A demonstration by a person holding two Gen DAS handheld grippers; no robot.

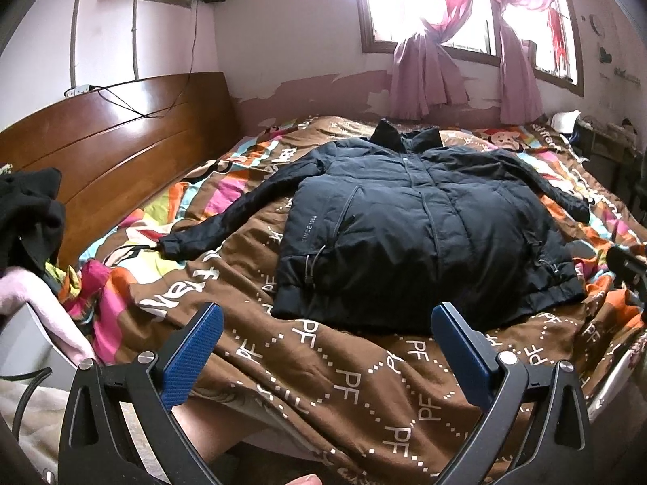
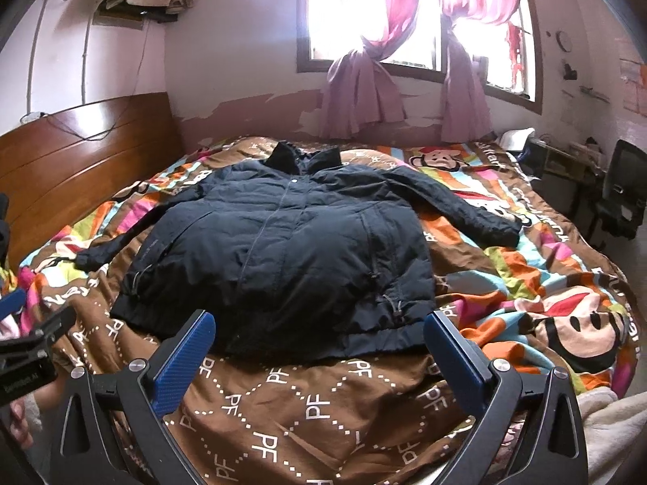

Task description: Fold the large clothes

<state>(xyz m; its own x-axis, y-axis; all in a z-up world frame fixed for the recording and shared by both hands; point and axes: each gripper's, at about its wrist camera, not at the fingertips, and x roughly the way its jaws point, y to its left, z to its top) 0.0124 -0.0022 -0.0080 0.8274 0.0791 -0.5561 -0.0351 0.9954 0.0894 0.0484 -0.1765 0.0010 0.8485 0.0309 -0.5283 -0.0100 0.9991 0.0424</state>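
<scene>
Dark navy padded jacket (image 1: 420, 218) lies flat, sleeves spread toward 9 and 3 o'clock, on the patterned brown bedspread (image 1: 364, 384); left hand-held gripper (image 1: 327, 347) and right hand-held gripper (image 2: 319, 347) gape empty at 6 o'clock.

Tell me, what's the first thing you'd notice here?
A big dark jacket lies spread flat in the middle of the bed, sleeves out to both sides. Under it is a bright quilt with cartoon monkey faces. Behind, pink curtains hang at a sunny window, and both grippers hover open near the jacket's hem.
</scene>
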